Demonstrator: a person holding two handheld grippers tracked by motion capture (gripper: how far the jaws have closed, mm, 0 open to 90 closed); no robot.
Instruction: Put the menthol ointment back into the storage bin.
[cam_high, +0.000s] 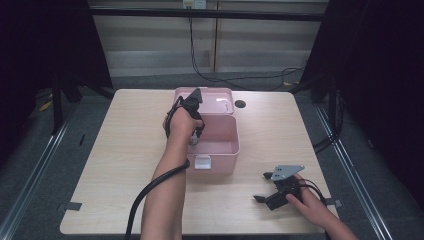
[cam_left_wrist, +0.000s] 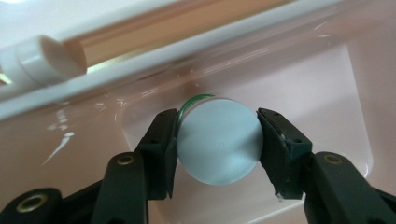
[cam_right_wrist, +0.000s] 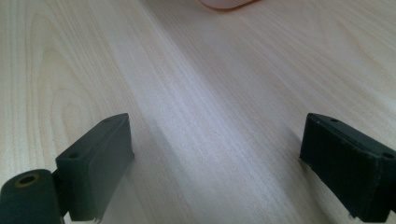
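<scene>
A pink plastic box (cam_high: 220, 162) stands open at the table's middle, its lid (cam_high: 216, 100) laid back behind it. My left gripper (cam_high: 194, 136) reaches down into the box's left side. In the left gripper view my left gripper (cam_left_wrist: 218, 140) is shut on a small round container with a white cap (cam_left_wrist: 219, 144) and a green ring under the cap, held just above the pink box floor (cam_left_wrist: 336, 93). My right gripper (cam_high: 263, 187) rests on the table near the front right, open. In the right gripper view my right gripper (cam_right_wrist: 217, 135) has bare wood between its jaws.
The light wooden table (cam_high: 125, 150) has free room left of the box and along the front. A dark round hole (cam_high: 240, 104) sits in the tabletop behind the box. The box's white latch (cam_high: 202, 162) faces the front. A pink box corner (cam_right_wrist: 227, 3) shows ahead of my right gripper.
</scene>
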